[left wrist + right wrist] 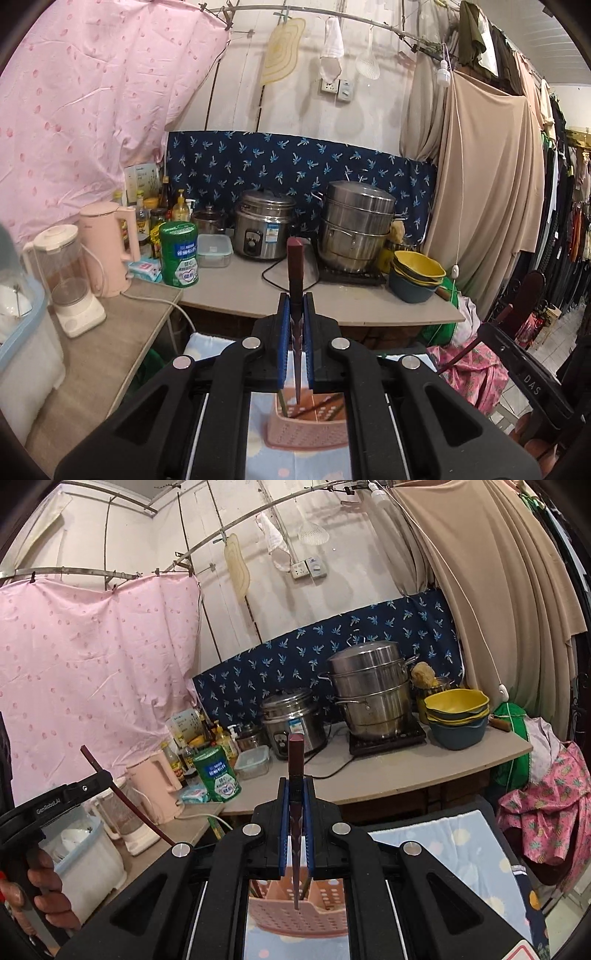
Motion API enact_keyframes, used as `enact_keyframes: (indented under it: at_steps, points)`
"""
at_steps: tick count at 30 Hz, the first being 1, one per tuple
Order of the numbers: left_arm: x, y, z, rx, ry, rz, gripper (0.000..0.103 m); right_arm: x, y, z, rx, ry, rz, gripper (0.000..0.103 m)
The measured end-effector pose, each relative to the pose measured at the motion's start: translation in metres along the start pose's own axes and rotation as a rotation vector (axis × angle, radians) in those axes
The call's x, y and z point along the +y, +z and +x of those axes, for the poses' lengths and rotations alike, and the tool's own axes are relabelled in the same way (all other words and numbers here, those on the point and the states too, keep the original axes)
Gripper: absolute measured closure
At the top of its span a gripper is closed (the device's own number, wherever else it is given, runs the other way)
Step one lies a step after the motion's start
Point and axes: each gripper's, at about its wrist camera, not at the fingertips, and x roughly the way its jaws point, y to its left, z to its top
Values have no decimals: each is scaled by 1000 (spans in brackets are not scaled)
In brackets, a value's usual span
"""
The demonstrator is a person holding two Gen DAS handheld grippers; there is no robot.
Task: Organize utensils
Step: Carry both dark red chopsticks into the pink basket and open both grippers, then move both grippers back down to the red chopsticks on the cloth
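Observation:
My left gripper [296, 308] is shut on a dark red chopstick [295, 266] that stands upright, its thin tip pointing down over a pink perforated utensil basket [306, 432]. My right gripper [296, 790] is shut on a second dark red chopstick [295, 760], also upright, with its tip over the same pink basket [295, 915]. Several chopsticks lie inside the basket. The left gripper [96, 780] with its chopstick [125, 797] also shows at the left of the right wrist view, held by a hand [40, 890].
The basket stands on a light blue patterned cloth [443, 842]. Behind is a counter [332, 299] with a rice cooker [264, 229], a steel steamer pot [356, 225], stacked bowls [417, 275], a green tin [179, 253], a pink kettle [107, 247] and a blender [70, 280].

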Motion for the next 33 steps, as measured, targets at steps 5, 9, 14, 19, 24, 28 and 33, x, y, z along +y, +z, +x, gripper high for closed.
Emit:
enact_keyframes:
  at_steps: [5, 9, 14, 19, 24, 28, 33]
  points:
    - [2, -6, 29, 36, -1, -1, 96, 6, 1, 33, 0, 5, -1, 96]
    - [2, -25, 49, 86, 1, 7, 96, 2, -12, 58, 51, -11, -3, 96]
    - [6, -45, 72, 147, 6, 1, 96, -5, -35, 75, 116, -17, 19, 96]
    - [8, -62, 90, 203, 14, -4, 96, -7, -53, 89, 164, -33, 8, 96]
    - [10, -72, 98, 231, 23, -6, 96, -10, -61, 99, 195, -47, 6, 96]
    - [12, -76, 99, 242, 27, -10, 89, -12, -64, 101, 199, -57, 6, 90]
    - [14, -77, 92, 233, 32, -22, 65, -12, -66, 100, 212, -64, 12, 77]
